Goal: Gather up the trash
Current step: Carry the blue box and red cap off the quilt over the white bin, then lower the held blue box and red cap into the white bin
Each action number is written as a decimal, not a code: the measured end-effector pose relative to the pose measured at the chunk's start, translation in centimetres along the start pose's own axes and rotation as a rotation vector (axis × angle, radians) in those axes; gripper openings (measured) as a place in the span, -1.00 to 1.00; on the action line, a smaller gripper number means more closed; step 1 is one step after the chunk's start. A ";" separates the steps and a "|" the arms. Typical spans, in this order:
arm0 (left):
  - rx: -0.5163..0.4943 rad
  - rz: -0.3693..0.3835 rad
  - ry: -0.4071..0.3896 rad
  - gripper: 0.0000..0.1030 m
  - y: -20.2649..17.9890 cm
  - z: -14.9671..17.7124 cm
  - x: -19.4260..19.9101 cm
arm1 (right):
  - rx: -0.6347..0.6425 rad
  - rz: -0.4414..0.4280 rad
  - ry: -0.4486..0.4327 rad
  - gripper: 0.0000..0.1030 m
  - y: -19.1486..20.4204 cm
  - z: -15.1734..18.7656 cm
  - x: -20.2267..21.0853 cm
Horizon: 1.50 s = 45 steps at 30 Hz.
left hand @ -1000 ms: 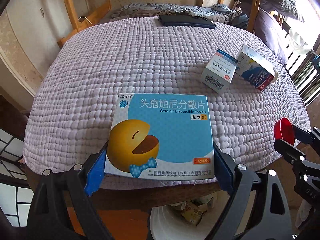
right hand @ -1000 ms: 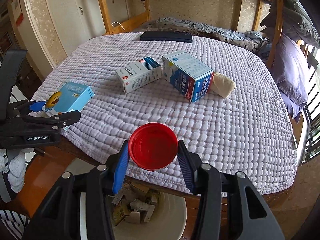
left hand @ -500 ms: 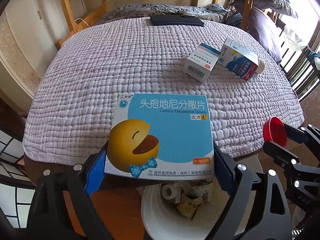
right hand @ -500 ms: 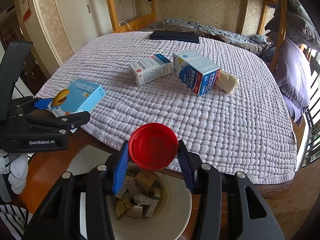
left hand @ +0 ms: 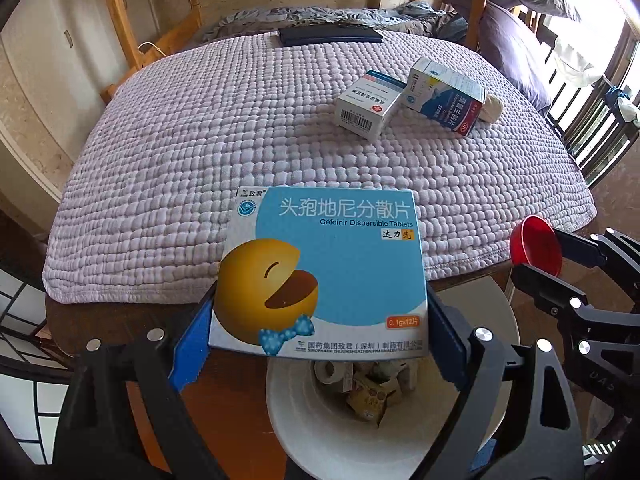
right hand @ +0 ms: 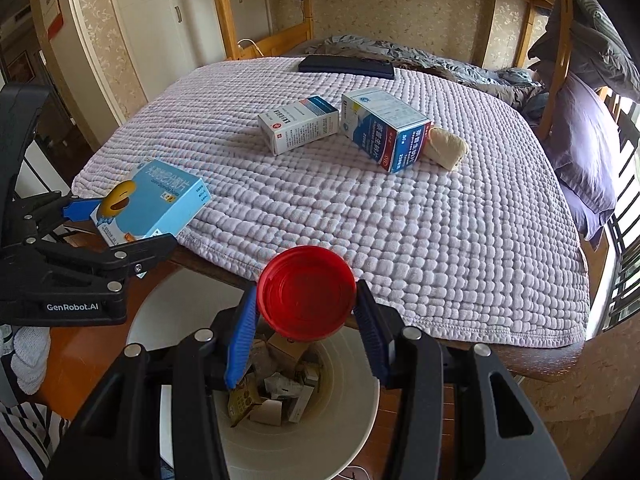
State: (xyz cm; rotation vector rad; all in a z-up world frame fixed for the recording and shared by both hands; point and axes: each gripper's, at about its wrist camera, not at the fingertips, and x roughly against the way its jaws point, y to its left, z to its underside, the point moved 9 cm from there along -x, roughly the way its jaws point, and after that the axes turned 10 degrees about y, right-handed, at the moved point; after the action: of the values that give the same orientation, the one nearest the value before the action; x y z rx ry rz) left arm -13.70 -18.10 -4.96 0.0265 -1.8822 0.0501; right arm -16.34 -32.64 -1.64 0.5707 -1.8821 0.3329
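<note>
My left gripper (left hand: 318, 332) is shut on a flat blue medicine box (left hand: 320, 276) with a yellow smiling face; the box hangs over the table edge above a white trash bin (left hand: 384, 432) that holds several scraps. My right gripper (right hand: 306, 310) is shut on a red bottle cap (right hand: 307, 298), held just above the same white bin (right hand: 304, 440). In the right wrist view the blue box (right hand: 154, 200) and the left gripper (right hand: 120, 230) show at the left. In the left wrist view the red cap (left hand: 536, 244) shows at the right.
On the quilted table cover (right hand: 400, 220) lie a white medicine box (right hand: 298, 124), a blue-and-white box (right hand: 386, 130) and a crumpled beige wad (right hand: 446, 148). A dark flat case (right hand: 346, 66) lies at the far edge. Wooden bunk-bed posts (right hand: 222, 8) and bedding stand behind.
Both grippers have drawn back from the table with their loads. The white bin has come further into view beneath them, and the table edge has receded.
</note>
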 end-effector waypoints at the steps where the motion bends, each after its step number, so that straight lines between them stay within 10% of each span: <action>1: -0.003 -0.001 0.000 0.78 -0.1 0.1 0.0 | 0.000 0.000 0.000 -0.09 0.0 0.0 0.0; 45: -0.125 0.051 0.090 0.78 -4.2 5.3 -1.4 | -0.006 -0.003 0.079 -0.09 -0.2 5.2 -0.8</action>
State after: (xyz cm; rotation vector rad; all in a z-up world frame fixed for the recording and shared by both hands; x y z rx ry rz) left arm -18.12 -22.52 -7.86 -0.1075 -1.7925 -0.0313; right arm -20.15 -35.12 -4.36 0.5485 -1.8057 0.3427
